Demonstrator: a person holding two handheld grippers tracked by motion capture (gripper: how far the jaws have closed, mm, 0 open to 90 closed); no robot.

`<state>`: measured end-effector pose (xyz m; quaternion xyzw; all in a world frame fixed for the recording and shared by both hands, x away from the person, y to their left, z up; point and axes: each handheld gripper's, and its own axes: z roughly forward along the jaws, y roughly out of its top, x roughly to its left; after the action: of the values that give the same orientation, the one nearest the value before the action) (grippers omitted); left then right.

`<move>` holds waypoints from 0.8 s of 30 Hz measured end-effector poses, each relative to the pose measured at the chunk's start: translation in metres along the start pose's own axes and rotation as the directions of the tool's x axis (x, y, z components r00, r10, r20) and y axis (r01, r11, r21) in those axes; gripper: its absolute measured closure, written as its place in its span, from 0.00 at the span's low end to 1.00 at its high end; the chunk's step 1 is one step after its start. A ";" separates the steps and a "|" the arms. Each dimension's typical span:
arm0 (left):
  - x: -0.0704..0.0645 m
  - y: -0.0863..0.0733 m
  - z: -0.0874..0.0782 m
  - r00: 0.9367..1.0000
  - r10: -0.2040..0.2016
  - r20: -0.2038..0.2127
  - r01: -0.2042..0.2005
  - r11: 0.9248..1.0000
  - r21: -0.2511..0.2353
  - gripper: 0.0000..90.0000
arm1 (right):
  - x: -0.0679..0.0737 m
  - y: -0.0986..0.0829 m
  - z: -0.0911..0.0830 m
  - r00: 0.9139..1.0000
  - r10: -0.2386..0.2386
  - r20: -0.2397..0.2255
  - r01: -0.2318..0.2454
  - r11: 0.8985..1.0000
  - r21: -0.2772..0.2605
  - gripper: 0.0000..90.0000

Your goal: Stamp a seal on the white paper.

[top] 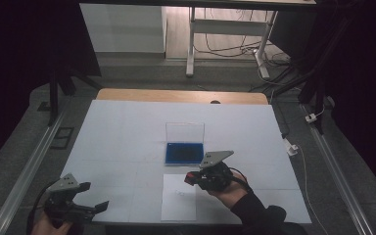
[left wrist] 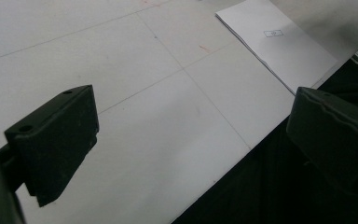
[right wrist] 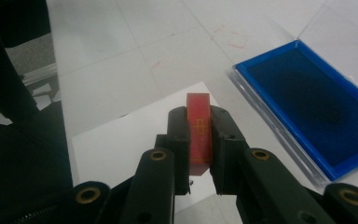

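The right gripper [right wrist: 199, 140] is clamped on a small red block [right wrist: 199, 133], which stands upright between its two black jaws, pressed on both sides. The block has a faint yellowish mark on the face that looks toward the camera. In the high view the right gripper [top: 192, 178] is held by a hand [top: 232, 192] in a dark sleeve, above the top edge of a white paper sheet [top: 178, 198] that lies at the near side of the table [top: 122, 132].

Just beyond the gripper lies a blue tray [top: 184, 153] with a clear lid [top: 184, 131] standing up behind it. In the right gripper view the blue tray [right wrist: 307, 107] is to the right of the red block, near but not touching it.

The left gripper [top: 94, 197] is at the near left corner of the table, well apart from the block. Its jaws are wide apart and nothing is between them. The left gripper view shows the white paper sheet [left wrist: 279, 44] farther off, with a small printed box on it.
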<state>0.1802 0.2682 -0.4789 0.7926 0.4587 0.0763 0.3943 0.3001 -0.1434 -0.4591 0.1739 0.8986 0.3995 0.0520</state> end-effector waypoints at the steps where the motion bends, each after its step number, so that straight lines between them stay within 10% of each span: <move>1: 0.000 0.000 0.000 1.000 0.000 0.000 0.000 1.000 0.000 0.03 | -0.001 0.000 -0.001 1.000 0.001 0.005 -0.001 1.000 -0.002 0.89; 24: 0.000 0.000 0.001 1.000 -0.002 -0.004 0.002 1.000 0.005 0.03 | -0.022 0.007 0.001 0.998 0.038 0.053 -0.036 0.999 -0.036 0.89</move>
<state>0.1806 0.2678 -0.4791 0.7931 0.4604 0.0761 0.3915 0.3231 -0.1458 -0.4559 0.2003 0.8864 0.4111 0.0716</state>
